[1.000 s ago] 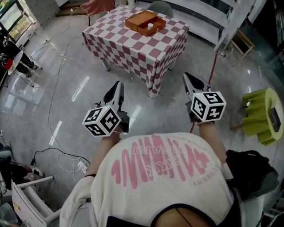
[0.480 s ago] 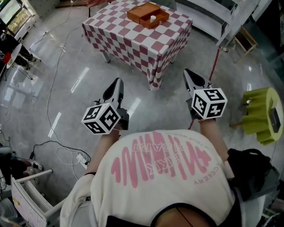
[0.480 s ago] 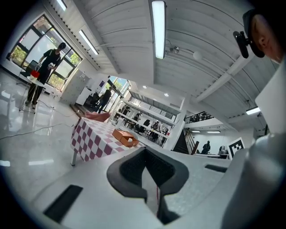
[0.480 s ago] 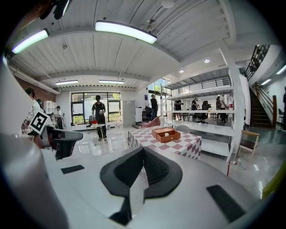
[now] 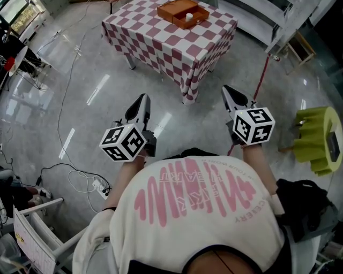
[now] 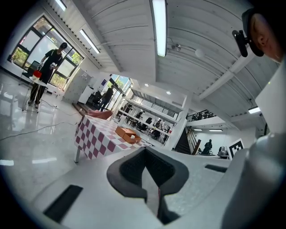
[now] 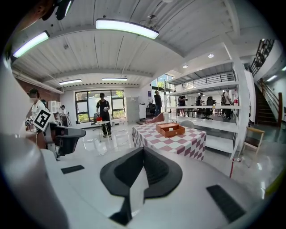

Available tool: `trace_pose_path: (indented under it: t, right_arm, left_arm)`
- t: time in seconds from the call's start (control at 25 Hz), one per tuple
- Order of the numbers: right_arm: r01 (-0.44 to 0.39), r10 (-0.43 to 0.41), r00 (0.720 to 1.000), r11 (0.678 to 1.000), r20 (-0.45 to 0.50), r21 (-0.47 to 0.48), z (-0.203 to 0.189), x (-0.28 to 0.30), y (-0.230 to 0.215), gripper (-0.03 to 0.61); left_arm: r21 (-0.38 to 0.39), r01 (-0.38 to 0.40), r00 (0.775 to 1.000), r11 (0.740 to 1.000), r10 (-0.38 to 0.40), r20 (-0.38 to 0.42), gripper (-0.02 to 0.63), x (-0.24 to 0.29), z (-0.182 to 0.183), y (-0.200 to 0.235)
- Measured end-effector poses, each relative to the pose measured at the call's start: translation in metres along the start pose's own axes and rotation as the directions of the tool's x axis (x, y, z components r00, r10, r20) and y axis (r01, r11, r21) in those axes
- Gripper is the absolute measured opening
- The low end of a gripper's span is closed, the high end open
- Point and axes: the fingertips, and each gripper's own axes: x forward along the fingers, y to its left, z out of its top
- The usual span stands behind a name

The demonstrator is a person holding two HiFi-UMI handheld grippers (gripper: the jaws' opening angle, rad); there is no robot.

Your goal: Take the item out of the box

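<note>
The checkered table (image 5: 177,48) with its orange box (image 5: 182,12) now sits farther off, nearly at the head view's top edge. More floor (image 5: 209,126) shows on its near side.

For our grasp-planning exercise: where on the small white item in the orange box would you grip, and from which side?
Likely its upper part, from above: the white item sits inside the orange box, whose walls fence its sides while the top is open. Its shape is too small to tell.

One checkered table (image 5: 171,48), one orange box (image 5: 170,9), one white item (image 5: 189,17), two grippers: left gripper (image 5: 142,99), right gripper (image 5: 228,91).
</note>
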Motion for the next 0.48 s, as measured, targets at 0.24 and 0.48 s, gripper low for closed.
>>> trace_pose_path:
  t: [0.24,0.48]
  right_arm:
    - [-0.006,0.007,1.0,1.0,-0.018,0.003,-0.013,0.003,-0.001,0.006]
    - [-0.018,0.018,1.0,1.0,-0.009,0.0,-0.011,0.016,-0.007,0.006]
  left_arm:
    - [0.002,-0.015,1.0,1.0,0.015,-0.005,0.008,-0.003,-0.007,0.003]
    - [0.013,-0.024,1.0,1.0,0.024,0.009,0.008,0.004,-0.003,0.008]
